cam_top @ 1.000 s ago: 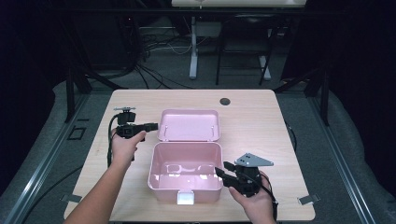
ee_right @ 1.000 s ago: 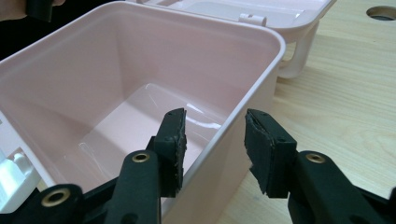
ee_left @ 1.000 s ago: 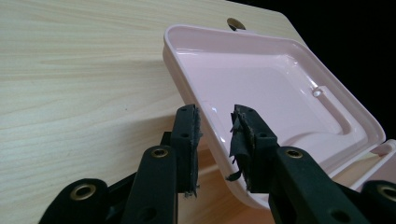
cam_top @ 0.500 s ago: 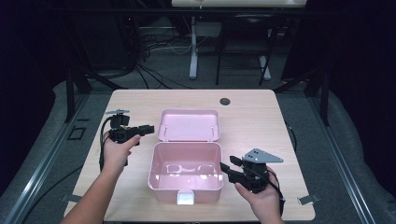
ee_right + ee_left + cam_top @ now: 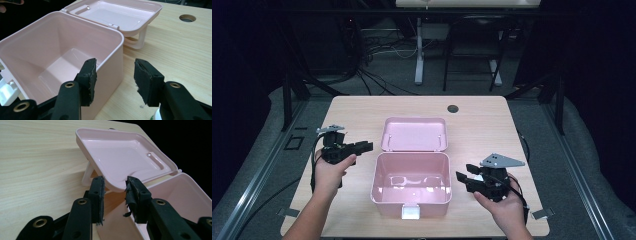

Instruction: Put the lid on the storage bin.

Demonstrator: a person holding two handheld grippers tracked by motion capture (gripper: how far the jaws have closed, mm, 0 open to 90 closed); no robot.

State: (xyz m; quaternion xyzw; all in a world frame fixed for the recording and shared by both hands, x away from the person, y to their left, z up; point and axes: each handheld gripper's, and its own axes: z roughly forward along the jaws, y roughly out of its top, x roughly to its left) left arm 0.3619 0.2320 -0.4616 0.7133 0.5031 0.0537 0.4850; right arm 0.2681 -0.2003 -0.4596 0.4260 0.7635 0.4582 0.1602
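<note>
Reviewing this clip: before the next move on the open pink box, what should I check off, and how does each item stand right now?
1. Lid of the pink plastic box swung fully back, its handle on the wooden table: ok.
2. Box interior empty: ok.
3. Left hand-held gripper open, nothing between the pads; jaws have just been opening: ok.
4. Right hand-held gripper open and holding nothing; jaws have just been opening: ok.
5. Both grippers off the box, one at each side: ok.
6. White front latch undamaged: cannot tell.

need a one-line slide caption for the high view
Open, empty pink box on a wooden table, lid flipped back, with the left tool and right tool open beside it.
</note>
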